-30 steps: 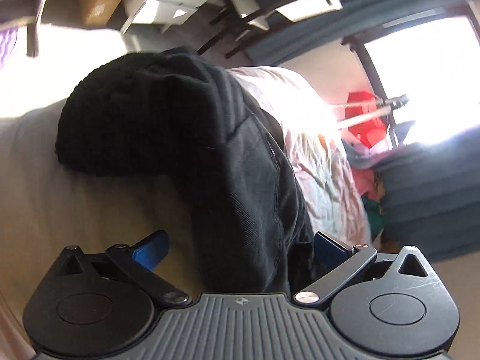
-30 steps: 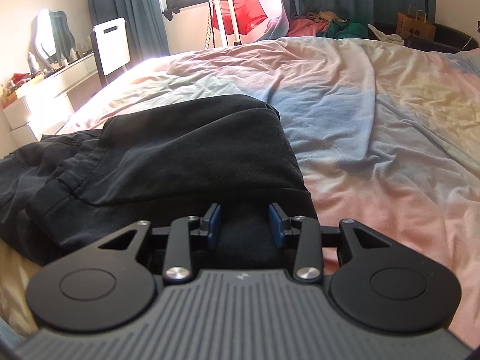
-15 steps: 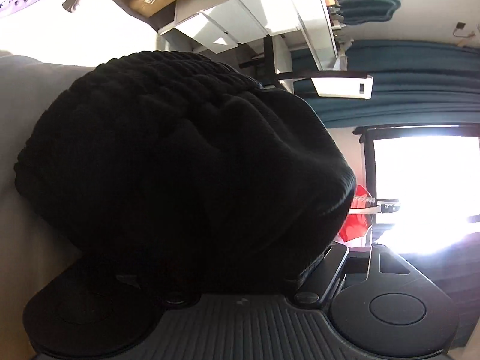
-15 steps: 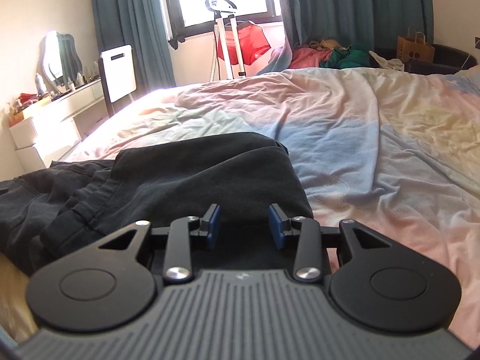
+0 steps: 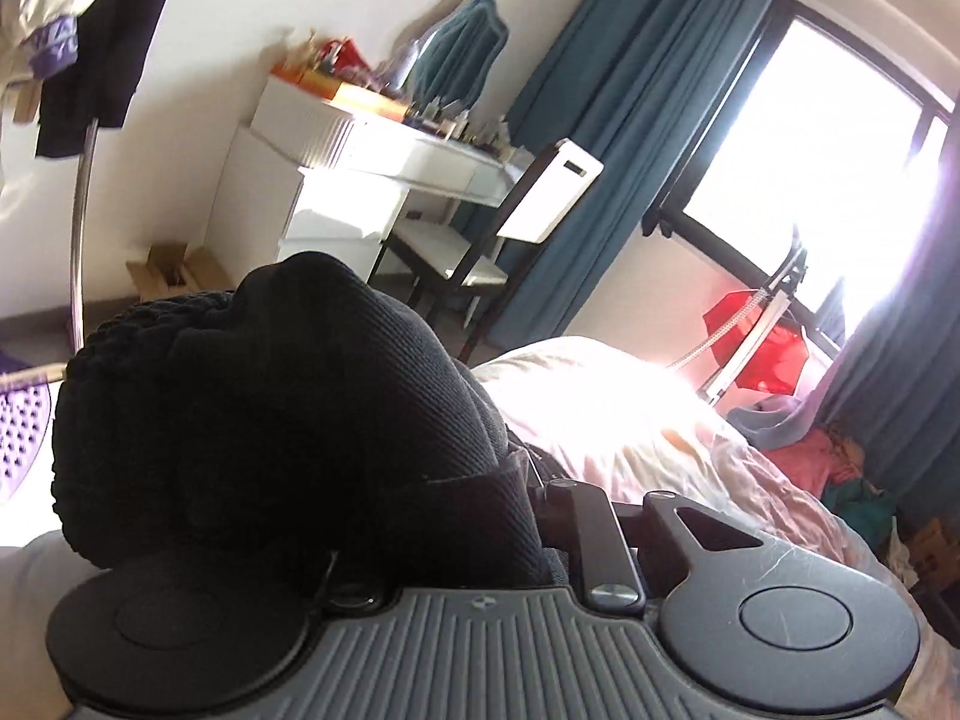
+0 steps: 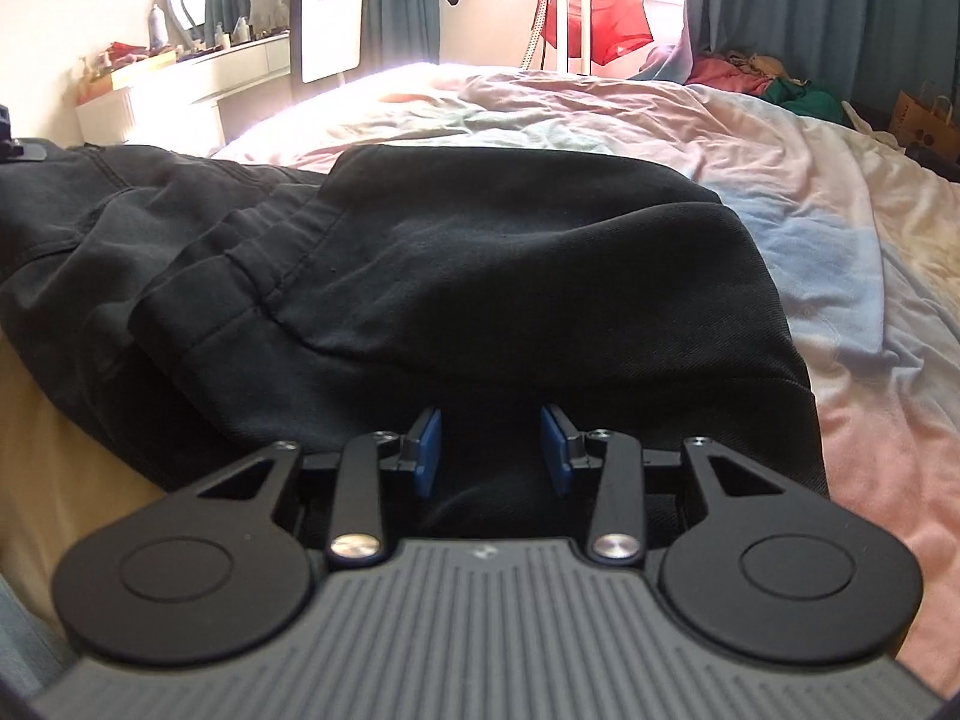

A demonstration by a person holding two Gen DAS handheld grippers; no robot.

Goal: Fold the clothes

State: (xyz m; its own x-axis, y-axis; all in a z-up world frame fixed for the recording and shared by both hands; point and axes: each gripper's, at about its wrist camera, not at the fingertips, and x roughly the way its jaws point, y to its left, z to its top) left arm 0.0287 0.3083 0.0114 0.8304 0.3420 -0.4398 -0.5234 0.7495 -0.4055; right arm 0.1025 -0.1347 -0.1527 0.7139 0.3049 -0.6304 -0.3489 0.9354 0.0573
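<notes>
Left wrist view: the left claw [image 5: 480, 516] is closing, and a bunched, ribbed fold of the black garment [image 5: 270, 420] fills the space between its fingers and spills over the left one. The pads are hidden, so a firm pinch cannot be confirmed. The cloth sits hard against the claw and rises in front of it, with the bed [image 5: 630, 420] beyond.

Right wrist view: the right claw [image 6: 491, 450] stands part open over the garment [image 6: 510, 276], its blue pads [image 6: 427, 450] apart and clamping nothing that shows. The garment lies at the bed's [image 6: 870, 276] near edge, its long axis running left — toward the left hand's side. Any fold across likely turns on that left end.
</notes>
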